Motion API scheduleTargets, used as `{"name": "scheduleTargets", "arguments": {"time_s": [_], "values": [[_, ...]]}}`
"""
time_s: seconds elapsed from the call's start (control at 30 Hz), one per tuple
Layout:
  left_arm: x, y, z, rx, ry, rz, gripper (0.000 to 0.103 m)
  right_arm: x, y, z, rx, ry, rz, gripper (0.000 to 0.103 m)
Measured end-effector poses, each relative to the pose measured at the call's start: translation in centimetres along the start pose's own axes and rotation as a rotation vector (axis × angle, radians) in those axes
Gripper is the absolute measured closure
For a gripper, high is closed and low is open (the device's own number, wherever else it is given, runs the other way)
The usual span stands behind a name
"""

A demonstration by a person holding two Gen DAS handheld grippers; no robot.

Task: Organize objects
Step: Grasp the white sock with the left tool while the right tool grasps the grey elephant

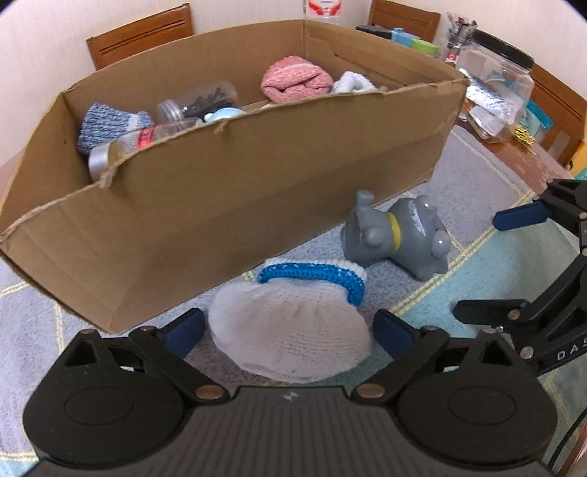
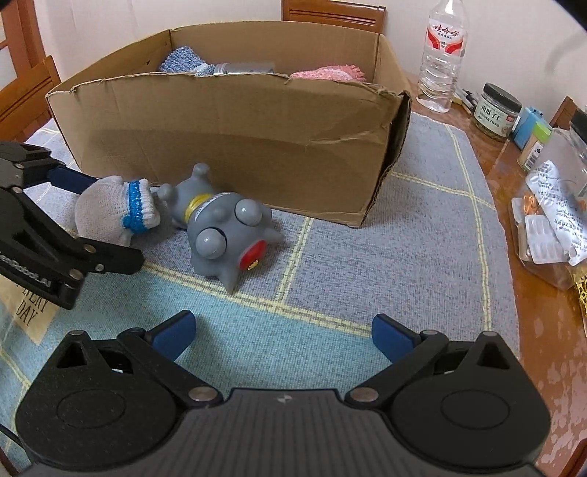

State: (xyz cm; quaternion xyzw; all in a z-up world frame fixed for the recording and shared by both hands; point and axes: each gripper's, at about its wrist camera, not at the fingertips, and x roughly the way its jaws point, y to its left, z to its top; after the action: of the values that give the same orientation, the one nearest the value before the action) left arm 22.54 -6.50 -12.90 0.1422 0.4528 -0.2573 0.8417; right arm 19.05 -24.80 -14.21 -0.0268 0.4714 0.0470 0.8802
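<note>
A grey knitted hat with a blue and white band (image 1: 293, 323) lies on the cloth in front of the cardboard box (image 1: 220, 205). My left gripper (image 1: 290, 334) is open, its blue pads on either side of the hat; it also shows in the right wrist view (image 2: 91, 216) around the hat (image 2: 110, 209). A grey rubber dog toy (image 1: 400, 235) lies on its side beside the hat, also in the right wrist view (image 2: 223, 235). My right gripper (image 2: 282, 334) is open and empty, above the cloth, short of the toy. The box (image 2: 234, 139) holds knitted items and bottles.
A checked blue and grey cloth (image 2: 367, 264) covers the wooden table. A water bottle (image 2: 442, 55), jars (image 2: 497, 110) and a plastic container with packets (image 2: 550, 220) stand at the right edge. Wooden chairs (image 1: 143, 33) stand behind the box.
</note>
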Motion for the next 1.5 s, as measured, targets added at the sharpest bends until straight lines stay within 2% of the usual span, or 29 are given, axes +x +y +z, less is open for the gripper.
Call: {"name": "scheduleTargets", "arguments": {"time_s": [0.03, 0.1, 0.2, 0.3, 0.47, 0.73, 0.93, 1.07, 1.3, 1.4, 1.5], "values": [[-0.1, 0.1, 0.0, -0.004, -0.005, -0.01, 0.012, 0.0, 0.0, 0.0, 0.0, -0.002, -0.001, 0.0], [-0.4, 0.1, -0.1, -0.015, -0.022, -0.011, 0.024, 0.0, 0.0, 0.0, 0.001, -0.005, -0.002, 0.0], [-0.6, 0.3, -0.3, -0.023, -0.029, -0.008, 0.028, -0.1, -0.1, -0.1, 0.007, -0.007, -0.007, 0.0], [-1.0, 1.0, -0.6, -0.046, -0.024, -0.006, 0.029, 0.0, 0.0, 0.2, 0.015, 0.005, -0.012, 0.0], [-1.7, 2.8, -1.3, -0.089, -0.004, 0.046, 0.029, 0.2, 0.3, 0.6, 0.026, 0.036, -0.005, 0.0], [-3.3, 6.4, -2.8, -0.164, 0.009, 0.109, 0.029, 0.5, 1.6, 2.2, 0.086, 0.052, 0.112, 0.0], [-3.6, 7.2, -2.8, -0.185, 0.002, 0.106, 0.029, 1.3, 2.9, 4.0, 0.135, 0.057, 0.18, 0.0], [-3.7, 7.3, -2.9, -0.189, -0.002, 0.094, 0.029, 2.1, 3.6, 5.1, 0.156, 0.057, 0.136, 0.0], [-3.3, 7.2, -2.4, -0.185, -0.003, 0.083, 0.029, 2.9, 2.8, 6.5, 0.224, 0.034, 0.123, 0.0], [-3.3, 7.3, -2.4, -0.188, -0.002, 0.079, 0.029, 3.2, 3.4, 6.8, 0.2, 0.032, 0.053, 0.006], [-3.3, 7.4, -2.4, -0.196, -0.001, 0.074, 0.029, 3.2, 4.1, 6.9, 0.152, 0.039, -0.01, 0.017]]}}
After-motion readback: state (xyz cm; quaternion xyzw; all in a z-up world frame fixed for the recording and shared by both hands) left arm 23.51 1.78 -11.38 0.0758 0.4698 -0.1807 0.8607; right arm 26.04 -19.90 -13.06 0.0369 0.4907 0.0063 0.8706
